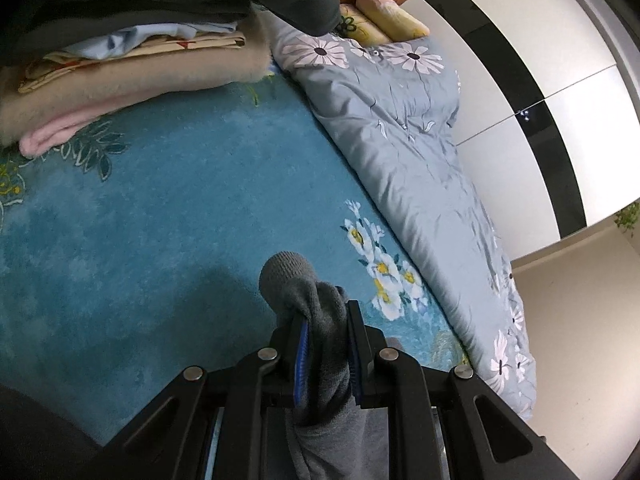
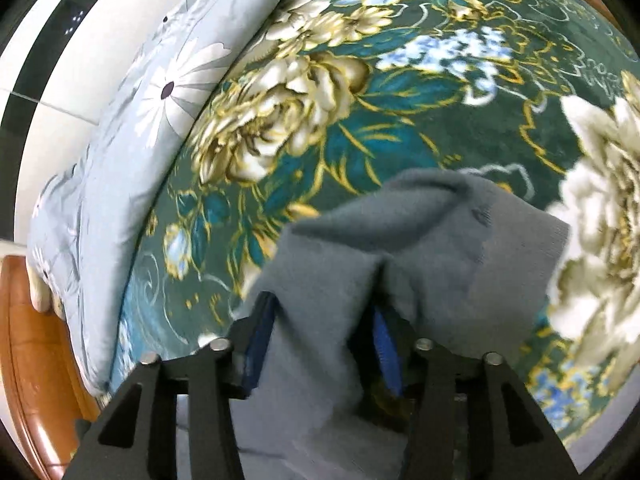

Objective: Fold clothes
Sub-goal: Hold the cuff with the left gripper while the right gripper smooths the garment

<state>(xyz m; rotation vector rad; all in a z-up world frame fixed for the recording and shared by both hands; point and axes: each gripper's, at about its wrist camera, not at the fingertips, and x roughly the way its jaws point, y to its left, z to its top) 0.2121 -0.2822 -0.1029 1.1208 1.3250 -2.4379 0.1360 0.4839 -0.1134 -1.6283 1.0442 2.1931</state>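
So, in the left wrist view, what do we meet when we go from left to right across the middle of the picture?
Pink blanket at the bottom of the folded pile → blue floral bedcover → grey flowered quilt → white and black wall.

Two claw-mounted fisheyes, both angled down at the bed.
Left looks across the blue blanket (image 1: 168, 184); right hovers closer. Both catch the grey floral quilt (image 1: 420, 152).
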